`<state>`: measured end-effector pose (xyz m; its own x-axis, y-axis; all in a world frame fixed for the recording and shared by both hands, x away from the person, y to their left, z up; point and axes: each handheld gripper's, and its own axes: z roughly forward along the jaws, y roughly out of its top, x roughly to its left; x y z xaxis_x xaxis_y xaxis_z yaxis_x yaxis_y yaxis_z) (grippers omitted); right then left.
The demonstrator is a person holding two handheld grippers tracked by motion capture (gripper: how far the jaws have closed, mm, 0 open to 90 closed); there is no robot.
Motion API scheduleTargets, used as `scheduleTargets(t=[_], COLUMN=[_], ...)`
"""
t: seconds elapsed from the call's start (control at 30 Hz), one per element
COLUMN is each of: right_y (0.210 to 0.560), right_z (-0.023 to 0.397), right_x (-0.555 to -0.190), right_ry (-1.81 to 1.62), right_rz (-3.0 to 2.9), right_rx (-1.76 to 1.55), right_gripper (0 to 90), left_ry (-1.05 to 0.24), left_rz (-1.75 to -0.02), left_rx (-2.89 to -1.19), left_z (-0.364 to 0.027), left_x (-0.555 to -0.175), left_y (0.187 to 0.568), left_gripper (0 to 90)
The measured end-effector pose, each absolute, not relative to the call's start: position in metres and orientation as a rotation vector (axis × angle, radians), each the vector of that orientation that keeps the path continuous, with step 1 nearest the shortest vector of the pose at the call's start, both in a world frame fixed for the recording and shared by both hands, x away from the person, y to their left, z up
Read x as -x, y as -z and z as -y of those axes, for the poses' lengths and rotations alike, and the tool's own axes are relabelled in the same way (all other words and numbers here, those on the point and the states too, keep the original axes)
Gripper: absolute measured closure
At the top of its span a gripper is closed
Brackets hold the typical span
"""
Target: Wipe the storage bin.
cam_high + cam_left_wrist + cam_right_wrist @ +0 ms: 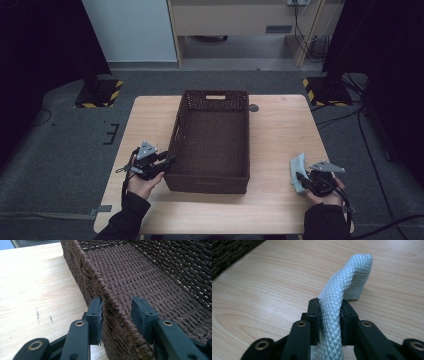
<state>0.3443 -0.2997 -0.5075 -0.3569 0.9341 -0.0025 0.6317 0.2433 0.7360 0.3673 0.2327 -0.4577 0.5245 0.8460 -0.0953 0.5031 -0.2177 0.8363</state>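
Cloth (pixel 342 287) pinched in my right fingers (pixel 314 315), so lift clear of bench (pixel 280 140); left fingers (pixel 96 315) spread astride basket (pixel 210 145) rim, steady it.

You are working at a light wooden table (pixel 280 125) with a visible grain. A dark brown woven basket (pixel 210 142) sits directly on it, roughly mid-table, long axis running away from you, with a handle slot in its far wall. A pale blue textured cloth (pixel 298 172) touches the tabletop near your right edge, well apart from the basket.
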Motion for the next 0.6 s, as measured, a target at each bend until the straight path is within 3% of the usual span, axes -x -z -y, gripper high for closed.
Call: scheduleTargets(t=[0.3,0.6], right_y=[0.492,0.457], right_z=[0.3,0.281], right_x=[-0.341,-0.332], right_ry=[-1.006,-1.176], right_rz=[-1.934,-1.856], right_rx=[-1.381,-1.273], right_gripper=[50.9,48.1], left_ry=[-0.484,-0.477], left_rz=[-1.11,-1.111], left_rx=[-1.876,-1.871], left_z=[-0.233,-0.234], left_x=[-0.368,-0.368], left_y=[0.458,0.458], left_gripper=[58.7,58.0])
